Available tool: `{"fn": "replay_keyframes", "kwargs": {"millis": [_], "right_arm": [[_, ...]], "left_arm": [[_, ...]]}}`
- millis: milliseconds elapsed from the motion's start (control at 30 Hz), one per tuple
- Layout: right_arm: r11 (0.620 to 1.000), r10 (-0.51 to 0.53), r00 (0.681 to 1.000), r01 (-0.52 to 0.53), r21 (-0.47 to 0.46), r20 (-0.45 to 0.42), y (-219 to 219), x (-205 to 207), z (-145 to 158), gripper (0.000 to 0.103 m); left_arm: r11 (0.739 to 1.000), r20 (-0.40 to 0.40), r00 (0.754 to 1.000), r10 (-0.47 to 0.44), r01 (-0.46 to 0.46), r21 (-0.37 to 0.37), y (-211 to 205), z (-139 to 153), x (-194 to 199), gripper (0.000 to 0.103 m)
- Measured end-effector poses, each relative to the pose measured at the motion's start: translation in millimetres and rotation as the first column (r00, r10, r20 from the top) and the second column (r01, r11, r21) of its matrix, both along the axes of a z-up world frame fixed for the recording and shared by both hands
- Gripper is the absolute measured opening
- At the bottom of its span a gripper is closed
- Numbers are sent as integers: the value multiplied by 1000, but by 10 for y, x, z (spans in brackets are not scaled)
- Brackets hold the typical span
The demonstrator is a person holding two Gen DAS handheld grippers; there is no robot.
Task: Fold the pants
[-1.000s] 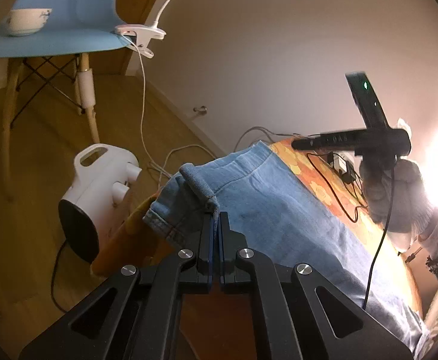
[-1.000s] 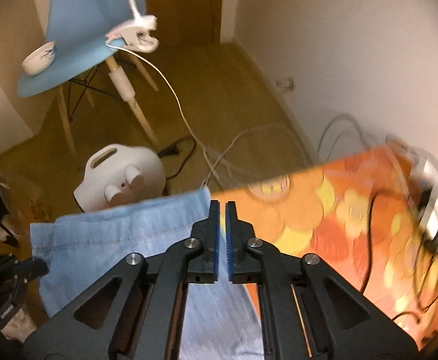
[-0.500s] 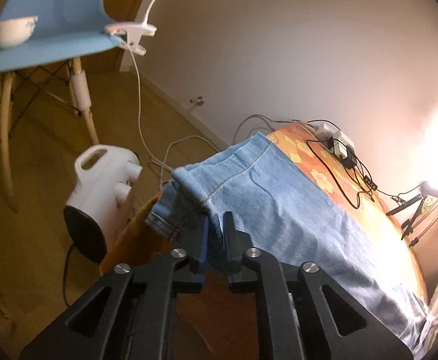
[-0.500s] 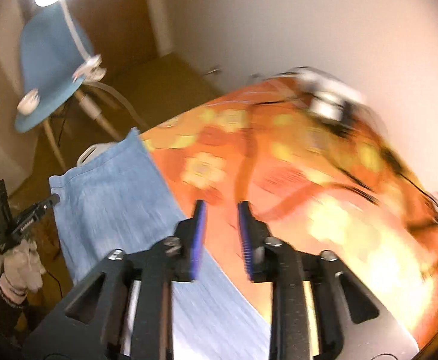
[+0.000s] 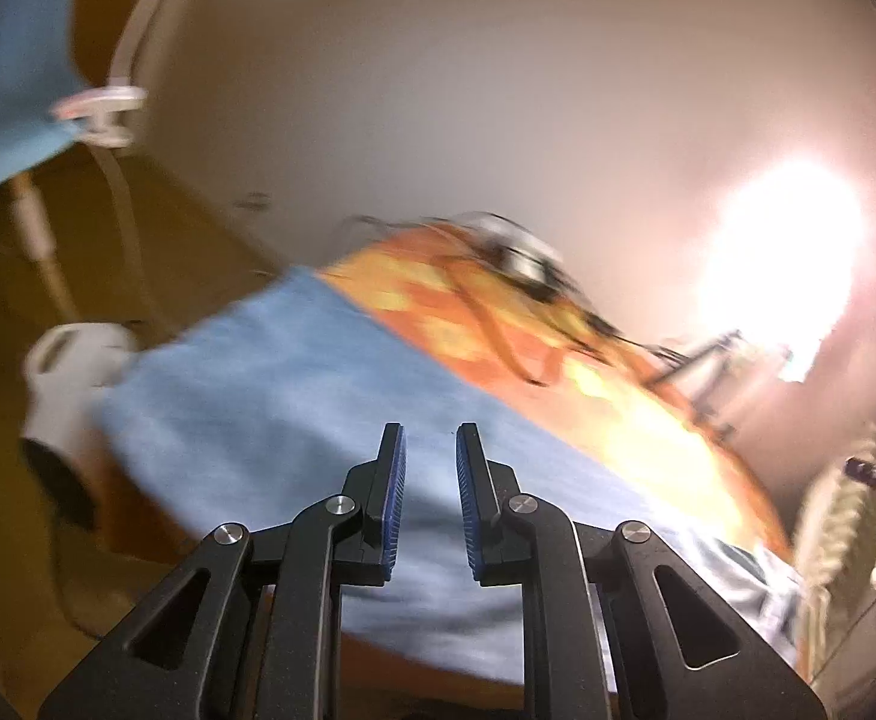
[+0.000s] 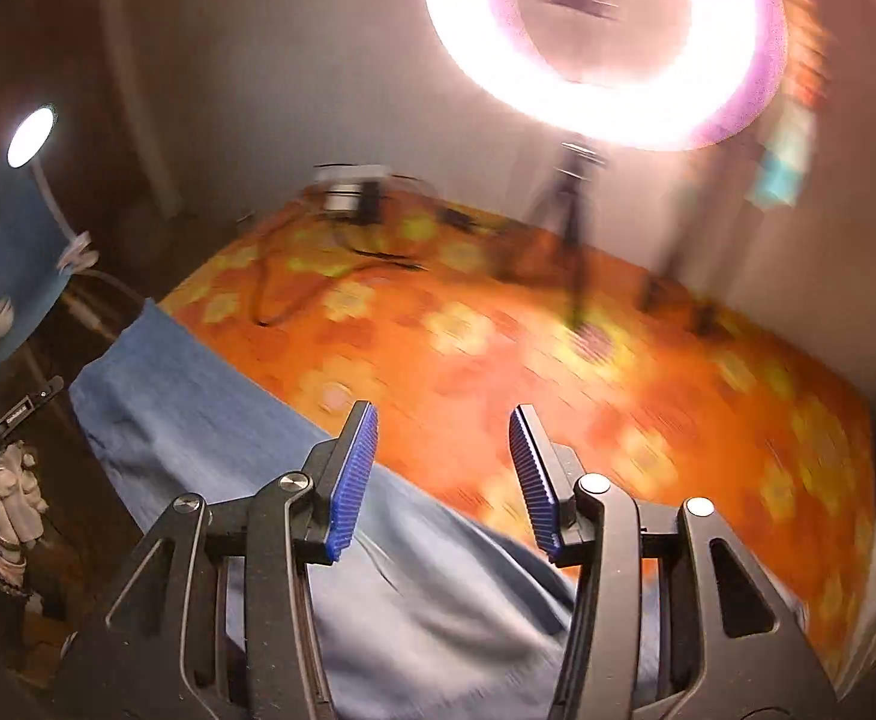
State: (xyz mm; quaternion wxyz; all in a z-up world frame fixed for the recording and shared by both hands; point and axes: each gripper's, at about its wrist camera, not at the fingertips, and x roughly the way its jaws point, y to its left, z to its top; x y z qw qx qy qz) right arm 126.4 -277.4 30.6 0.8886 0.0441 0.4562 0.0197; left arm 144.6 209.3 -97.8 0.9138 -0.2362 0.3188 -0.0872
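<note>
Right wrist view: pants (image 6: 210,438) stretch lengthwise below-left of the right gripper (image 6: 443,474), its jaws just opened, empty. Left gripper (image 5: 428,501), jaws newly parted and holding nothing, hovers over their near end.

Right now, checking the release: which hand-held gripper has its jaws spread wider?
The right hand-held gripper; the left hand-held gripper shows a narrower gap. Neither grips the pants.
</note>
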Motion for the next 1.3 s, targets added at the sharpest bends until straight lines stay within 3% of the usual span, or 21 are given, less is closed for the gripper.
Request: {"fn": "replay_keyframes", "kwargs": {"millis": [67,167,267,300,367,533,733,933,1067,1200,1300], "right_arm": [[999,-55,998,55,-1,-3,-231,-230,-4,48],[989,-148,989,148,3,-13,-613,-598,-34,48],[971,-237,971,237,16,-24,-987,-979,-78,48],[964,-264,964,265,18,-26,-1109,-1108,-99,48],[946,-321,946,322,27,-39,-1361,-1365,-174,48],[902,-420,904,425,70,-80,-1873,-1889,-400,48],[868,-473,872,486,105,-127,-2253,-2219,-774,48],[834,-505,842,532,144,-189,-2533,-2476,-1214,48],[810,-522,824,560,176,-219,-2689,-2639,-1397,48],[794,-520,819,568,215,-242,-2787,-2720,-1497,48],[802,-496,828,552,227,-261,-2762,-2730,-1563,48]], "left_arm": [[997,10,997,-81,81,-20,-277,80,50,27],[978,20,979,-203,204,-39,-742,188,116,28],[942,19,944,-328,329,-67,-1275,268,224,29],[927,16,930,-368,368,-75,-1467,292,257,35],[891,12,895,-447,446,-86,-1847,343,287,43],[790,-23,795,-606,598,-132,-2817,370,333,44],[678,-106,672,-733,706,-207,-3851,228,380,46],[608,-206,572,-794,751,-259,-4602,26,449,48],[591,-276,527,-804,758,-274,-4996,-152,532,48],[607,-334,519,-787,748,-269,-5164,-301,602,48],[601,-351,502,-791,745,-290,-5258,-389,630,48]]}}
